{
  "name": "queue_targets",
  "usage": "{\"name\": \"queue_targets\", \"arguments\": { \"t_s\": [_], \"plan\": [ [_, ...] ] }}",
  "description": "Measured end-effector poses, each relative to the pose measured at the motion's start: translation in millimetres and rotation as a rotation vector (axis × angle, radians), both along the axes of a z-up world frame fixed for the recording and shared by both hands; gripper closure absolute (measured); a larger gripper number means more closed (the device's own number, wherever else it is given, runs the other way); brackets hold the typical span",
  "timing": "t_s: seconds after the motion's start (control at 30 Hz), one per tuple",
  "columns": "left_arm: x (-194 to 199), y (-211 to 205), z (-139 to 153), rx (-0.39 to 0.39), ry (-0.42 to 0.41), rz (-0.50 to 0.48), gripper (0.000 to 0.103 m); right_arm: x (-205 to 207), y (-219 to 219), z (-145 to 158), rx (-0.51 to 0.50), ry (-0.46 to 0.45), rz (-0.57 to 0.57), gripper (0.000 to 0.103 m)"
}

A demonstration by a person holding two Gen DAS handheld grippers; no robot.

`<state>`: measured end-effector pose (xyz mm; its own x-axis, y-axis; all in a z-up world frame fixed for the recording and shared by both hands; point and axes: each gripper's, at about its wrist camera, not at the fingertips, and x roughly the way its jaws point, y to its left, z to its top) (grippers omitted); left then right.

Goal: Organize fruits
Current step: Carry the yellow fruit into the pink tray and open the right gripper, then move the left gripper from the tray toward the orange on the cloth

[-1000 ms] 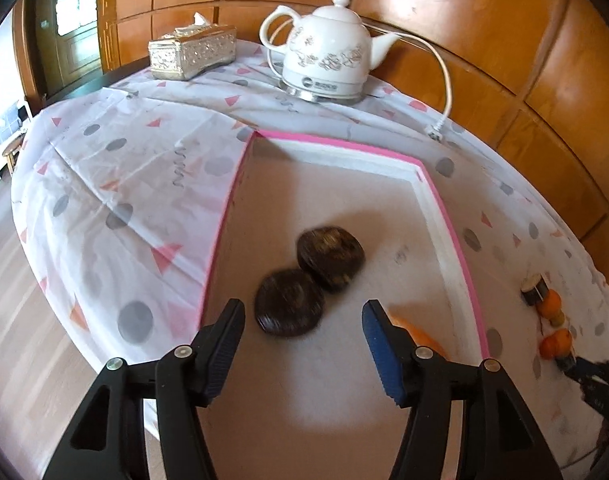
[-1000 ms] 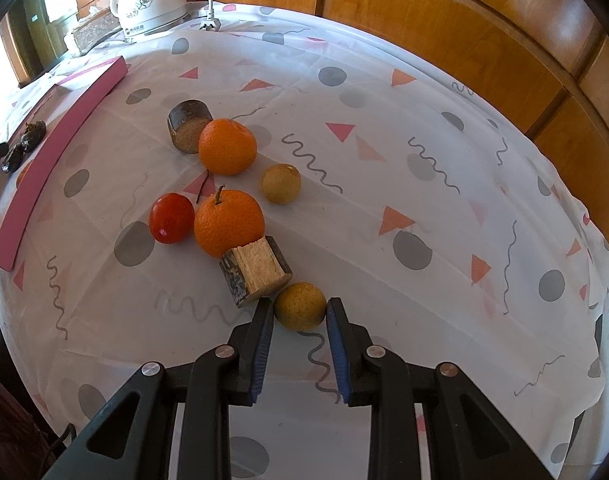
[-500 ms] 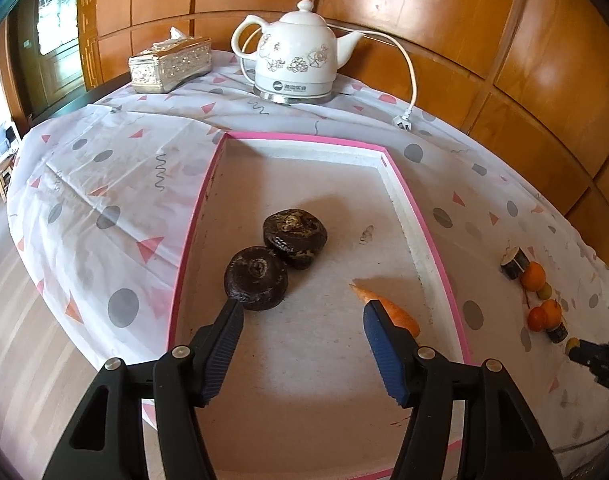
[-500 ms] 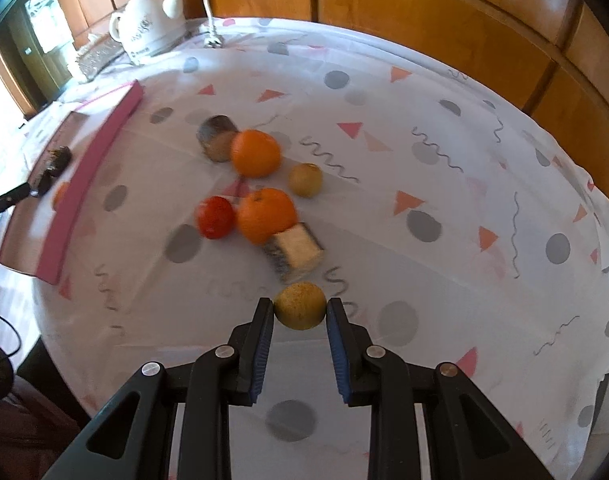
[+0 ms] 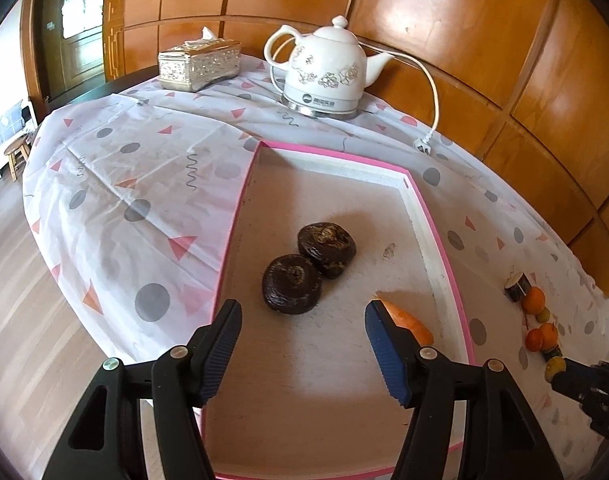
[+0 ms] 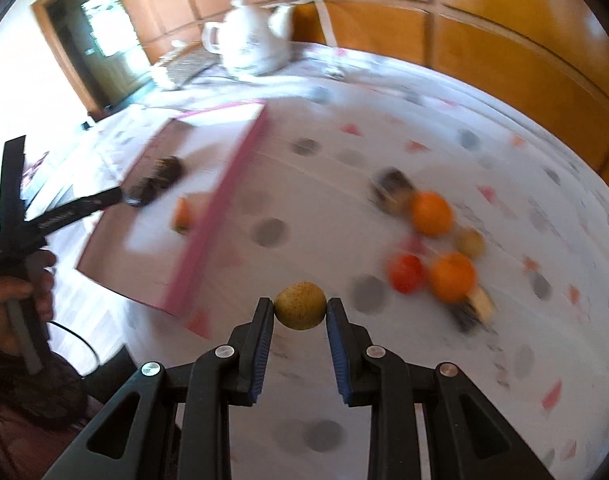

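Observation:
My right gripper (image 6: pixel 299 307) is shut on a small yellow-brown fruit (image 6: pixel 300 305) and holds it above the tablecloth, right of the pink-rimmed tray (image 6: pixel 212 204). On the cloth lie two oranges (image 6: pixel 430 213), a red fruit (image 6: pixel 405 273) and another yellow fruit (image 6: pixel 469 242). My left gripper (image 5: pixel 300 316) is open and empty over the tray (image 5: pixel 436 240), which holds two dark round fruits (image 5: pixel 291 284) and an orange piece (image 5: pixel 408 322).
A white kettle (image 5: pixel 324 72) with its cord and a silver tissue box (image 5: pixel 198 64) stand at the back of the round table. Two wood blocks (image 6: pixel 392 192) lie among the fruits. Wooden wall panels surround the table.
My right gripper has lifted the yellow fruit and swung left toward the tray. My left gripper has drawn back slightly over the tray, still open.

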<state>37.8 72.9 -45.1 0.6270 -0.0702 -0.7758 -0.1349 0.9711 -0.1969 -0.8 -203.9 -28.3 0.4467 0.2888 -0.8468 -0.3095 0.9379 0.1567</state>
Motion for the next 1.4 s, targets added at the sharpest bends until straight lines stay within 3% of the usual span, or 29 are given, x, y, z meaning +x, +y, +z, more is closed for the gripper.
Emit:
{"name": "queue_targets", "arguments": {
  "t_s": [0.3, 0.67, 0.9, 1.4],
  "plan": [
    [-2.0, 17.3, -1.5, -0.027, 0.003, 0.042, 0.038, 13.2, 84.9, 6.4, 0.028, -0.026, 0.166, 0.076],
    [-4.2, 26.3, -5.5, -0.034, 0.012, 0.059, 0.038, 34.3, 139.1, -23.1, -0.017, 0.004, 0.219, 0.075],
    [-5.9, 21.5, -7.2, -0.028, 0.013, 0.039, 0.038, 36.1, 136.7, -30.5, -0.038, -0.001, 0.184, 0.07],
    [-9.0, -1.9, -0.6, -0.009, -0.01, -0.031, 0.038, 10.5, 92.7, -7.0, -0.062, -0.101, 0.05, 0.07]
  ]
}}
